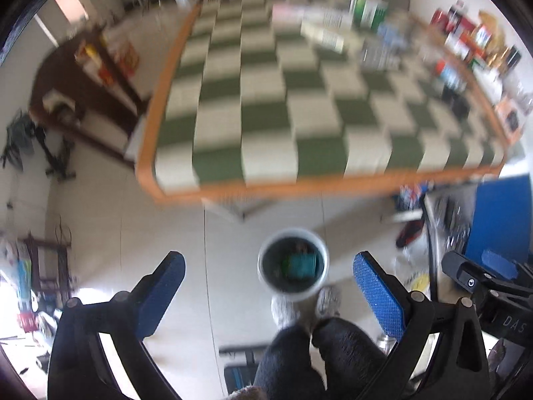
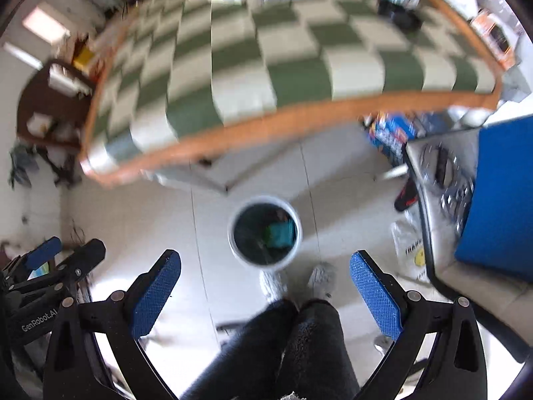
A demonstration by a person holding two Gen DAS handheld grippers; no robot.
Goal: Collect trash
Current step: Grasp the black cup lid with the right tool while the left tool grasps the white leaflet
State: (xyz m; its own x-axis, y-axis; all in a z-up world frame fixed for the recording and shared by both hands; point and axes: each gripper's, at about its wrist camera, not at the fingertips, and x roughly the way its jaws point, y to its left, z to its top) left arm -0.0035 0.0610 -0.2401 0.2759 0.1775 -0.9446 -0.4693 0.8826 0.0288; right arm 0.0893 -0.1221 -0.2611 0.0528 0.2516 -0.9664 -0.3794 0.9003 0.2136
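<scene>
Left gripper (image 1: 269, 286): black frame, blue textured pads (image 1: 378, 291), jaws spread wide, nothing between them. Held above the floor, pointing down.

Right gripper (image 2: 265, 286): same build, blue textured pads (image 2: 374, 291), jaws likewise spread wide and empty. It shows at the right edge of the left wrist view, just beside the left gripper.

Round white trash bin with dark interior (image 1: 293, 268): stands upright on the pale tiled floor (image 1: 133, 233), below and between the fingers of each gripper in both views (image 2: 265, 231). Contents: a teal, box-like item (image 2: 279, 233) lying against the right inner side; further dark contents are too blurred to identify.

Person: two legs in dark fuzzy trousers (image 2: 299, 350), feet in grey-white slippers (image 2: 321, 276), standing just behind the bin, toes close to its rim.

Table with green-and-cream checked cloth and orange edge trim (image 1: 266, 106): beyond the bin, its near edge overhanging the floor. The near part of the cloth is bare; the far end and right side carry boxes and packets (image 1: 333, 30), blurred.

Blue flat panel (image 2: 499, 200): right of the bin, resting on a grey surface.

Dark wooden furniture (image 1: 83, 76): left of the table, cluttered.

Both views are motion-blurred.
</scene>
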